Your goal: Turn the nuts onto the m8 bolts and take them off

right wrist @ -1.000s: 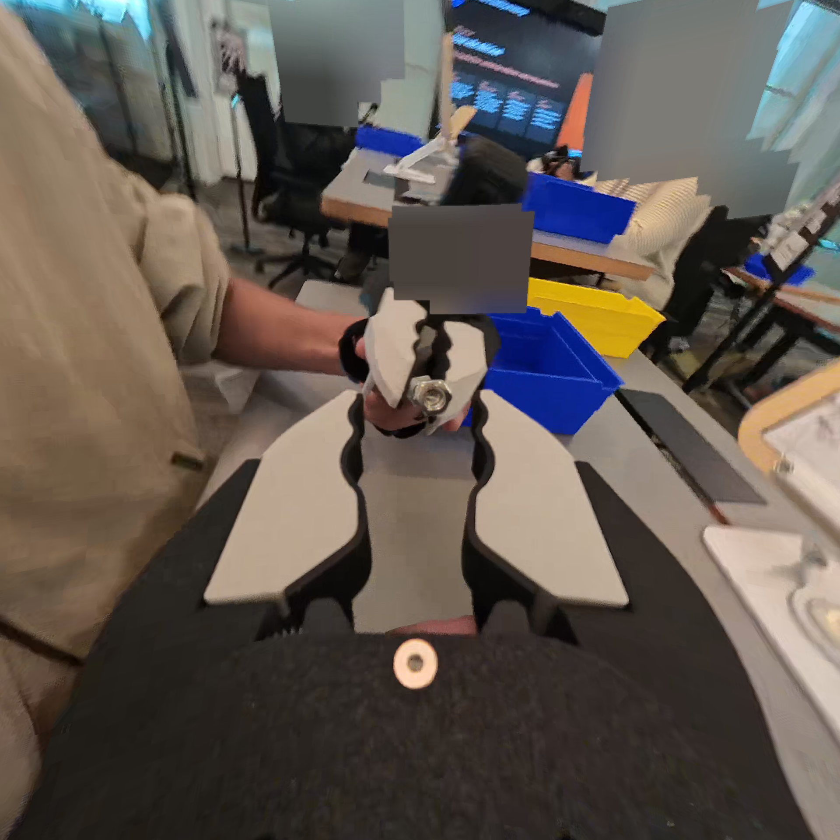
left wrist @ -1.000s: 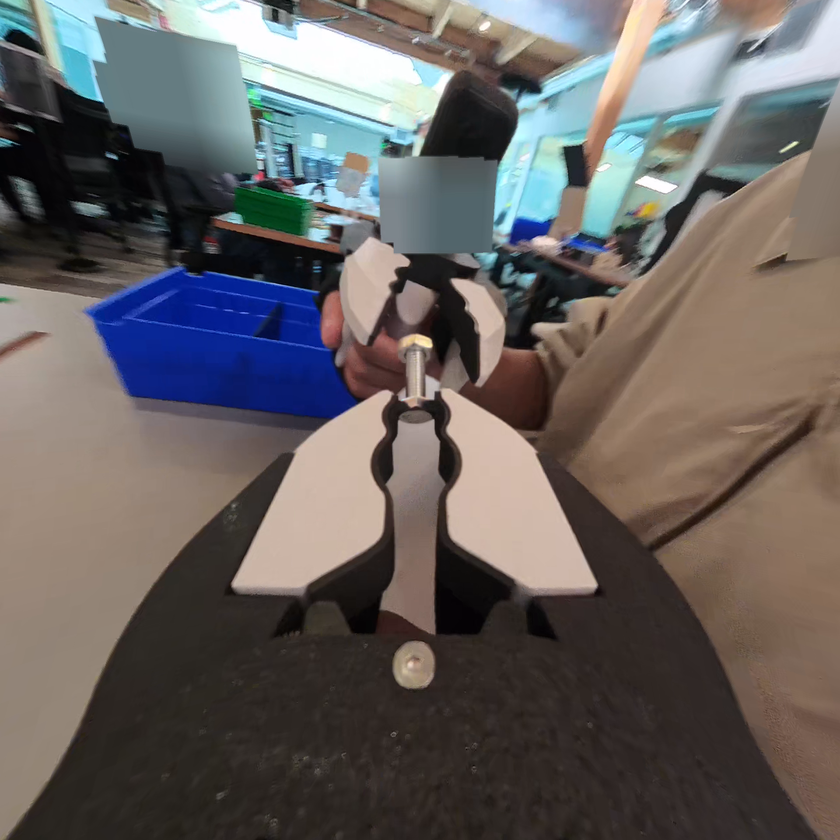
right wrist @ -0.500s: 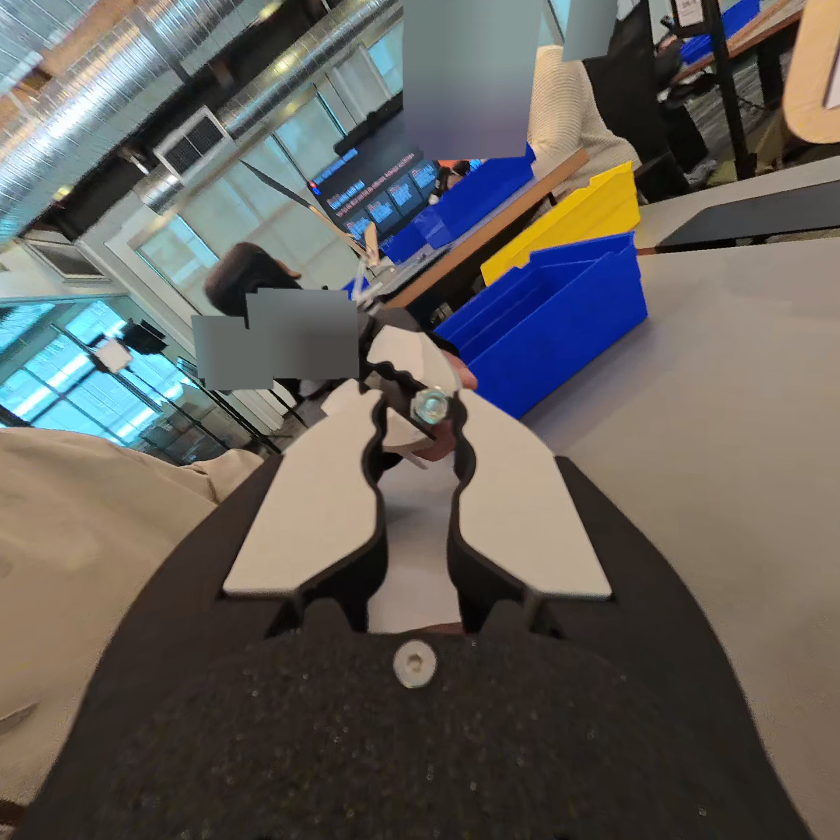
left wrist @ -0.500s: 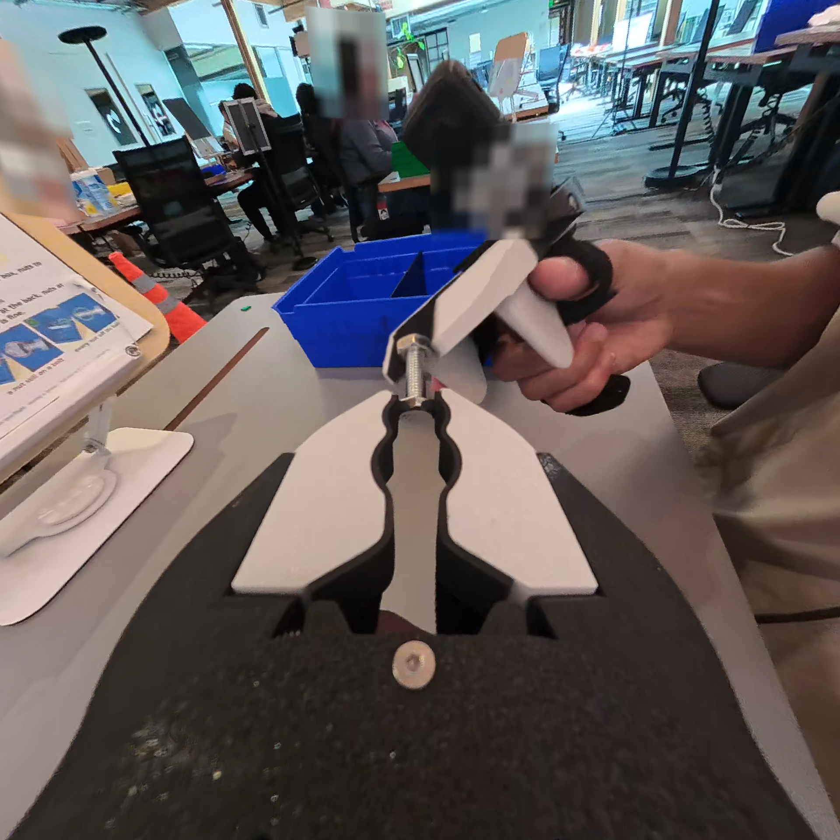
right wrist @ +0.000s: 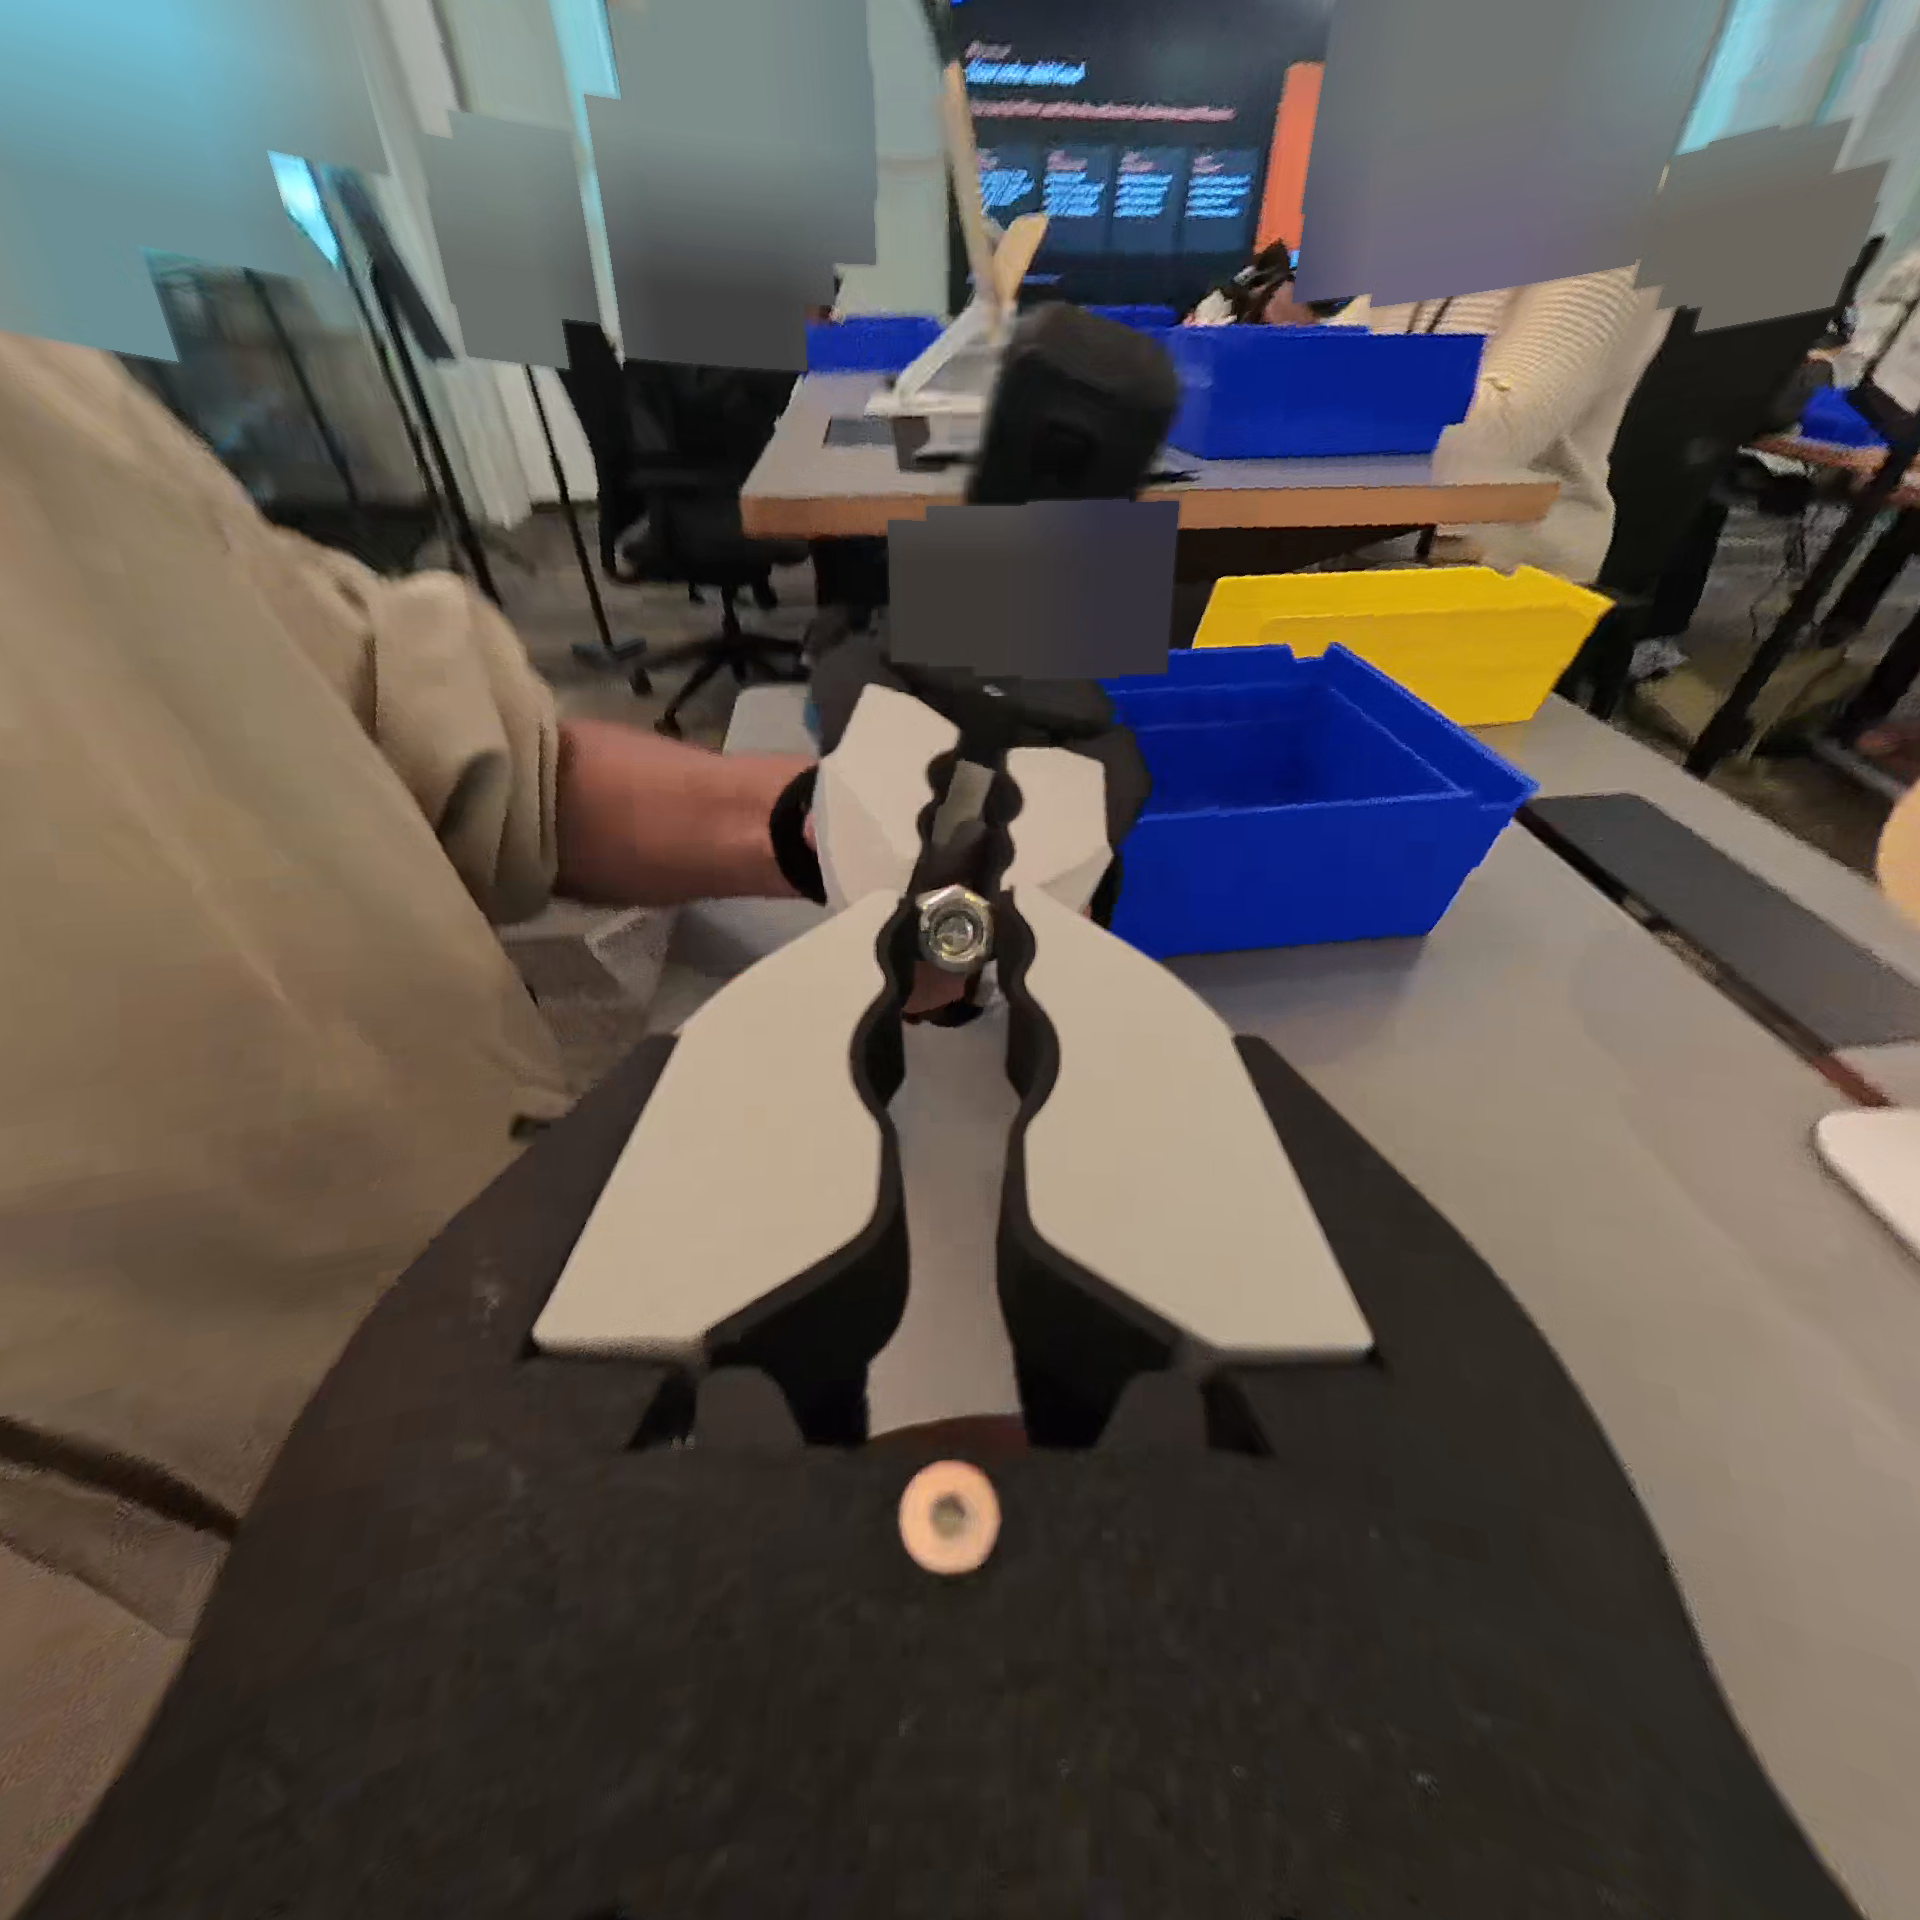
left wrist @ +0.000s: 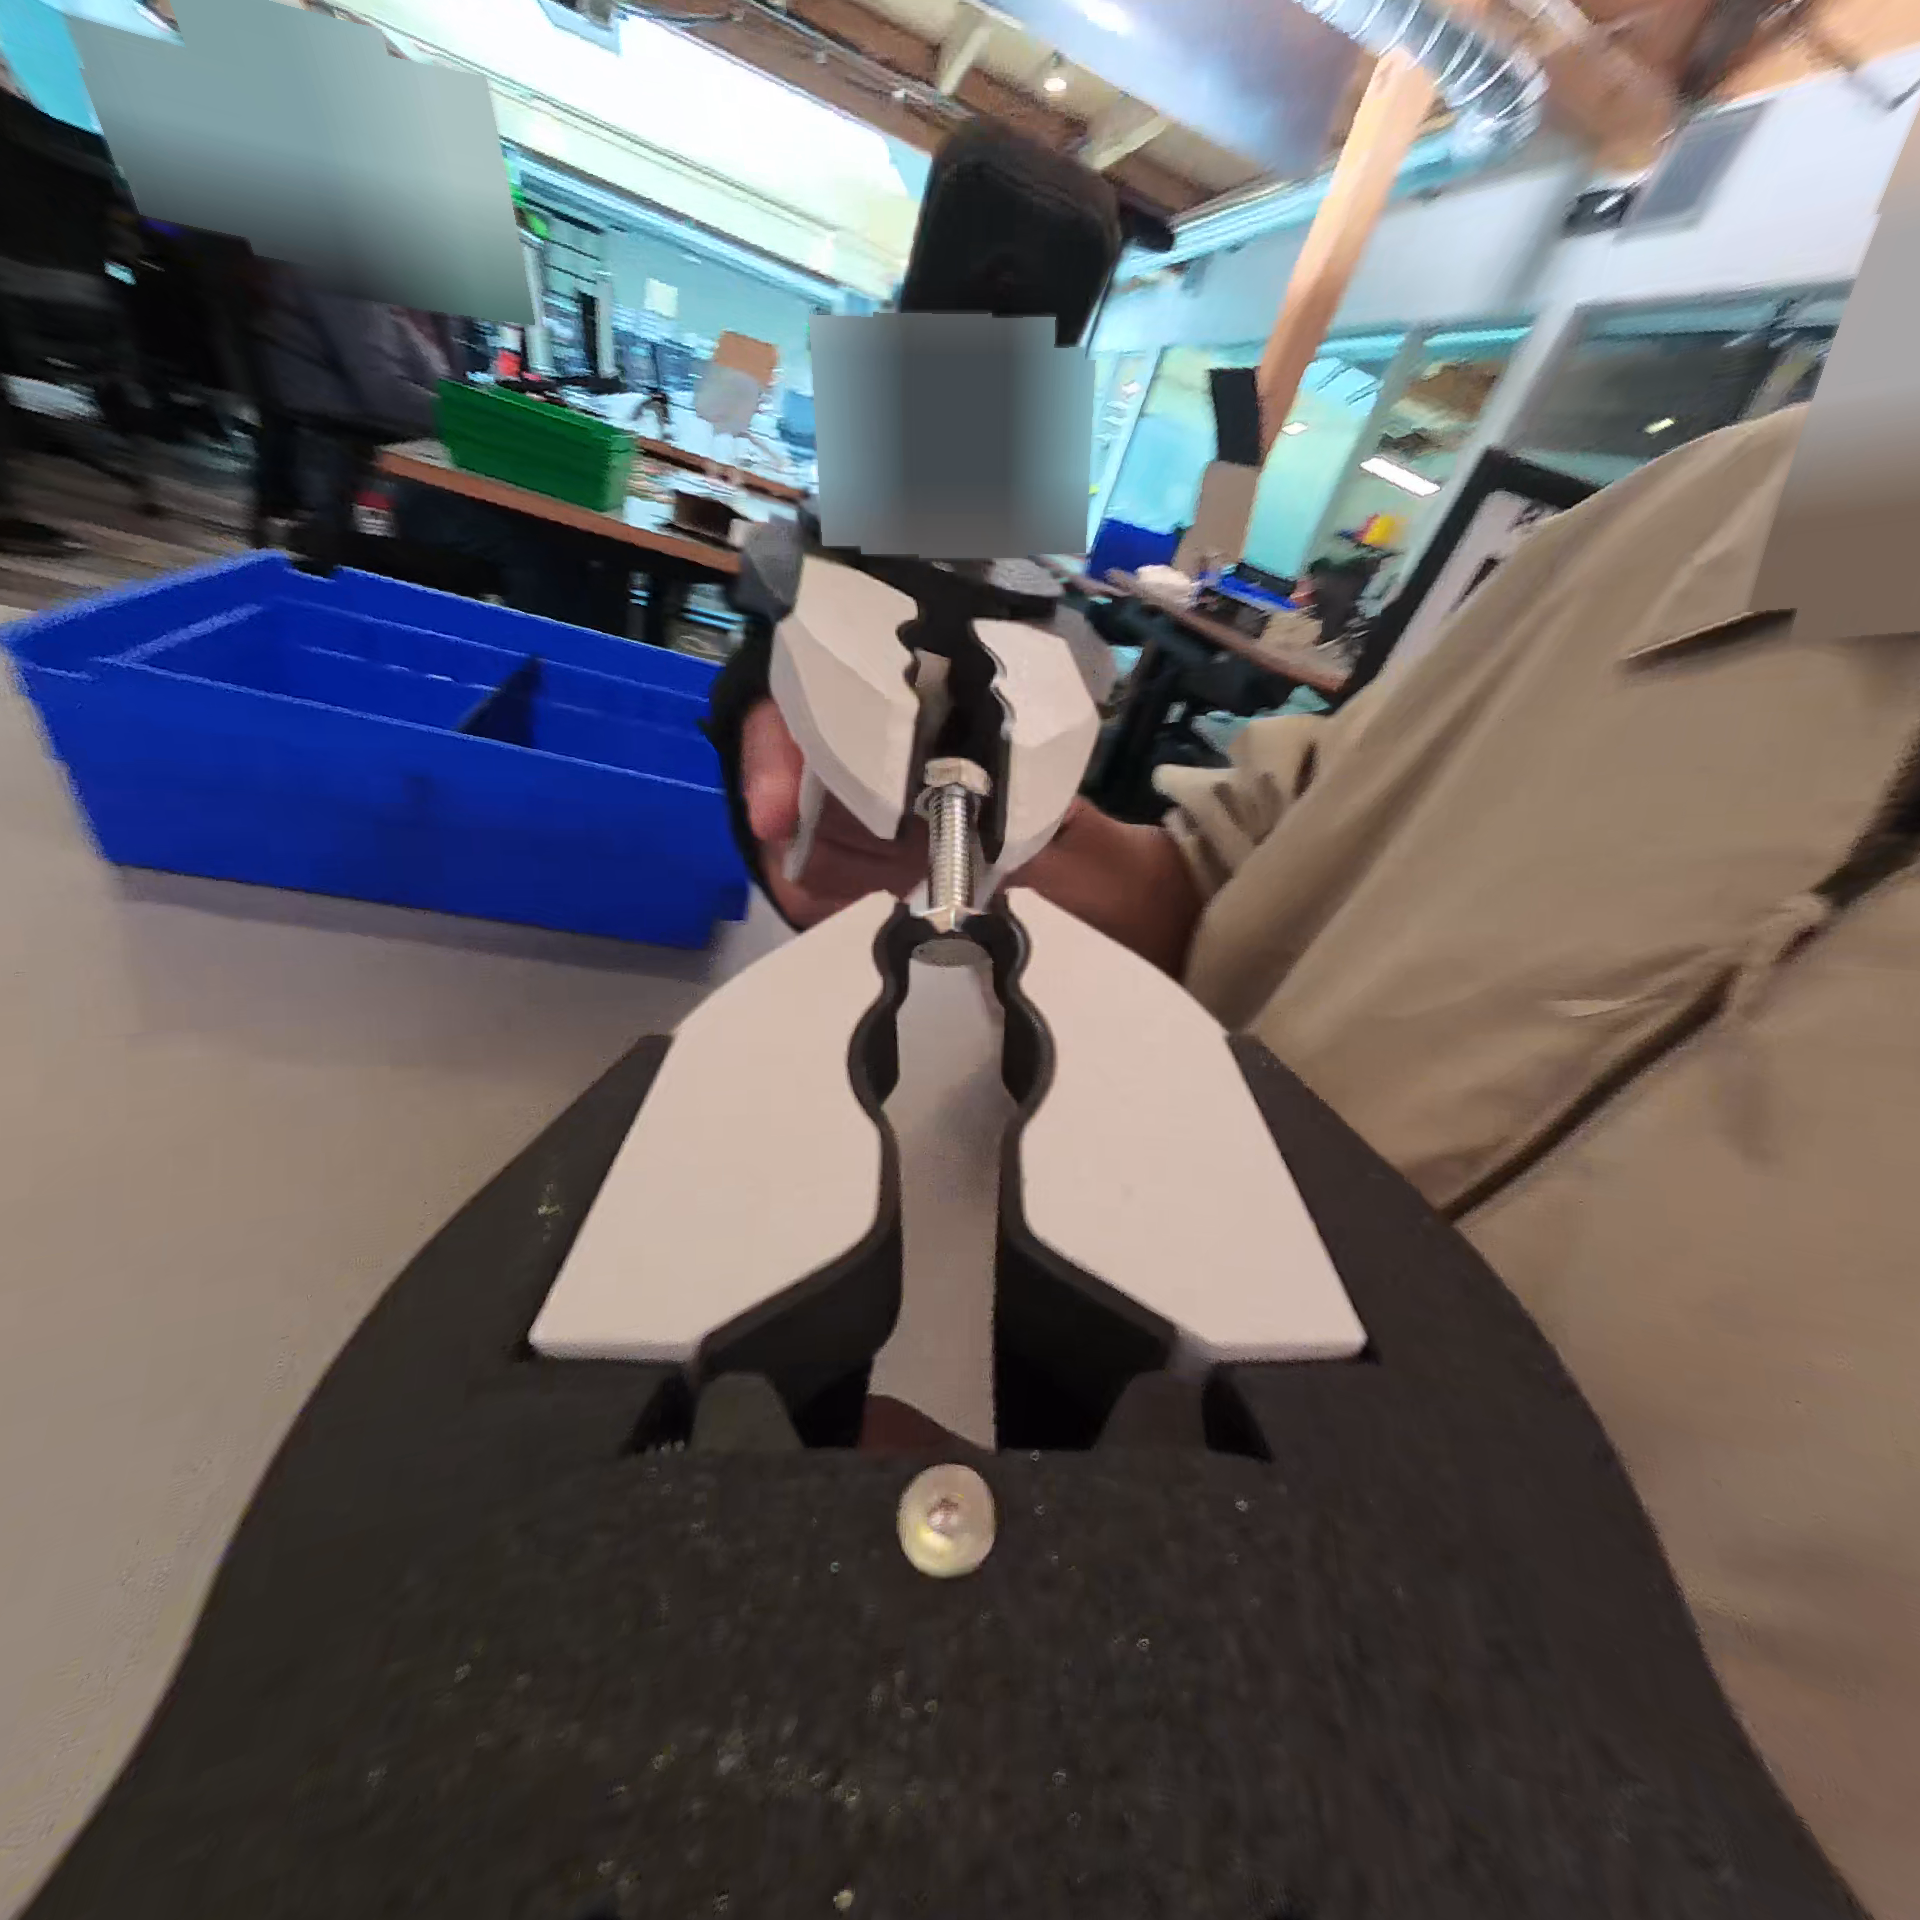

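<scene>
My left gripper [left wrist: 948,928] is shut on the hex head of a silver bolt [left wrist: 948,847], whose threaded shank points away from it above the grey table [left wrist: 312,1091]. A silver nut [left wrist: 945,774] sits at the shank's far end. My right gripper [right wrist: 952,930] faces the left one and is shut on that nut [right wrist: 952,928], seen end-on with the bolt tip in its hole. The right gripper also shows in the left wrist view [left wrist: 951,790], its fingers [left wrist: 847,717] closed on the nut. The left gripper shows in the right wrist view [right wrist: 966,821] behind the nut.
A blue divided bin [left wrist: 364,727] stands on the table at the left; it also shows in the right wrist view [right wrist: 1299,831] at the right. A yellow bin [right wrist: 1403,634] stands behind it. A dark mat [right wrist: 1714,935] and a white stand base [right wrist: 1870,1174] lie at the right. The person's beige sleeve [left wrist: 1558,831] is close by. Both grippers' tips are close together, under 4 cm apart.
My right gripper closed from wide open onto the nut at the bolt's end. Both grippers swung and tilted during the second. The left gripper kept its hold on the bolt head.
</scene>
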`<action>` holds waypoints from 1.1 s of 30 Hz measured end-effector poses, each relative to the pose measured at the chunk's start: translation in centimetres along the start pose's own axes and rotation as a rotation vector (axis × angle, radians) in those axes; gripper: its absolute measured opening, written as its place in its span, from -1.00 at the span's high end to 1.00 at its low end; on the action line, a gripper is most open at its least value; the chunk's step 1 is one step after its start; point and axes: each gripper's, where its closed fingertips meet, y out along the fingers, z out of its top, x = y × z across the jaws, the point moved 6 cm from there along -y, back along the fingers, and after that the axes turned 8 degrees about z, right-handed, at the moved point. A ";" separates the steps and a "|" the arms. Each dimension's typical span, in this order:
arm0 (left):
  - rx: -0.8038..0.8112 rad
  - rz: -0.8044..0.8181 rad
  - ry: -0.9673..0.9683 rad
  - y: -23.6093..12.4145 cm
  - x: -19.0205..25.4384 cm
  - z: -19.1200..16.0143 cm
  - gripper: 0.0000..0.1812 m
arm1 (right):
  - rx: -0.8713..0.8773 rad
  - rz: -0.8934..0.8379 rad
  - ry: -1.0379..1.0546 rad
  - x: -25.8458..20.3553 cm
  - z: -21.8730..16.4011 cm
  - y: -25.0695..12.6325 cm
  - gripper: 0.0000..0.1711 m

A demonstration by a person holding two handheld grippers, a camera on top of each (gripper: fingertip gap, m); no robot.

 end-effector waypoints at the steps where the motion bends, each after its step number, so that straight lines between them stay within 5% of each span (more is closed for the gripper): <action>1: -0.004 -0.048 -0.040 0.0 0.1 0.0 0.84 | -0.025 0.022 -0.055 -0.3 0.2 -0.1 0.83; 9: -0.006 -0.259 -0.226 0.9 0.2 -0.5 0.84 | -0.156 0.100 -0.526 -1.2 0.7 -0.8 0.83; 12: 0.023 -0.203 -0.189 0.9 -0.2 -0.1 0.84 | -0.149 0.065 -0.446 -0.6 0.8 -1.2 0.80; 14: 0.037 -0.122 -0.120 0.9 -0.5 0.2 0.84 | -0.106 0.059 -0.367 -0.3 0.8 -1.4 0.51; 16: 0.033 -0.019 -0.024 0.9 -0.9 0.5 0.84 | -0.044 0.045 -0.268 -0.1 0.6 -1.7 0.42; 25: -0.040 0.421 0.383 0.9 -1.6 0.4 0.84 | 0.220 -0.077 0.488 3.0 -3.0 -2.5 0.51; 31: -0.119 0.506 0.494 1.1 -1.9 -0.8 0.84 | 0.212 -0.079 0.592 2.6 -3.5 -1.0 0.61; 33: -0.116 0.499 0.496 1.2 -1.6 -1.0 0.84 | 0.203 -0.082 0.590 2.7 -3.5 -0.8 0.79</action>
